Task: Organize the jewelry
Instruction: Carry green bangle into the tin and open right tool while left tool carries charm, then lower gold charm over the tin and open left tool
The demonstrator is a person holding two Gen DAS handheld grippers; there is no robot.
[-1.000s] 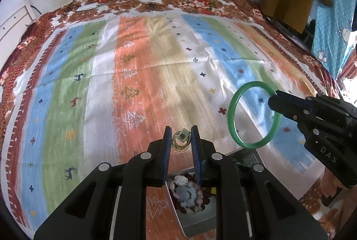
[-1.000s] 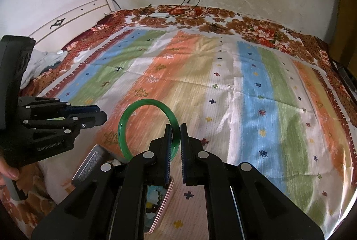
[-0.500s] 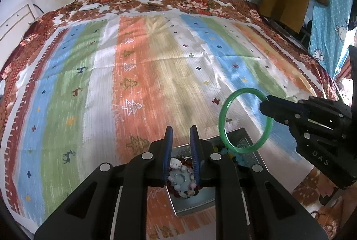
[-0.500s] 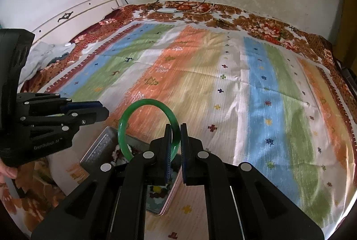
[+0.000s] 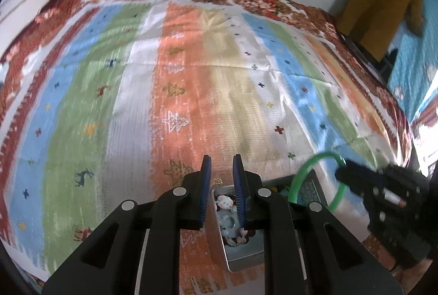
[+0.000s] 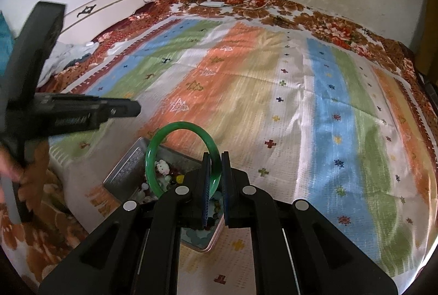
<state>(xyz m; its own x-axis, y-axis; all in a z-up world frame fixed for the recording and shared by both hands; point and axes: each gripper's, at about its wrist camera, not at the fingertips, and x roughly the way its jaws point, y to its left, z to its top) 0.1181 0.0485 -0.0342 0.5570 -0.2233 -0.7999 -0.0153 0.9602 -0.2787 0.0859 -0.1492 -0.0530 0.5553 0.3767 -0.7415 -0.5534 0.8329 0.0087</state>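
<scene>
Bangle point(image 6: 183, 158): one, green, upright above the tin, pinched at its right rim.
Tin point(image 6: 126, 170): one, on the striped bedspread point(image 6: 273, 92), holding many small trinkets.
Left gripper point(image 5: 221, 171): parted narrowly, holding nothing, over the tin.
Right gripper point(image 6: 215, 166): clamped on the bangle.

Left tongs point(image 5: 221, 180): matte black plastic body, blue ribbed pads inside fingers, round silver screw heads on linkage arms, triangular cut-outs in arms. Right tongs point(image 6: 216, 180): same build, black w/ blue pads, silver screws. White lettering on side of casing, blurred, illegible.
</scene>
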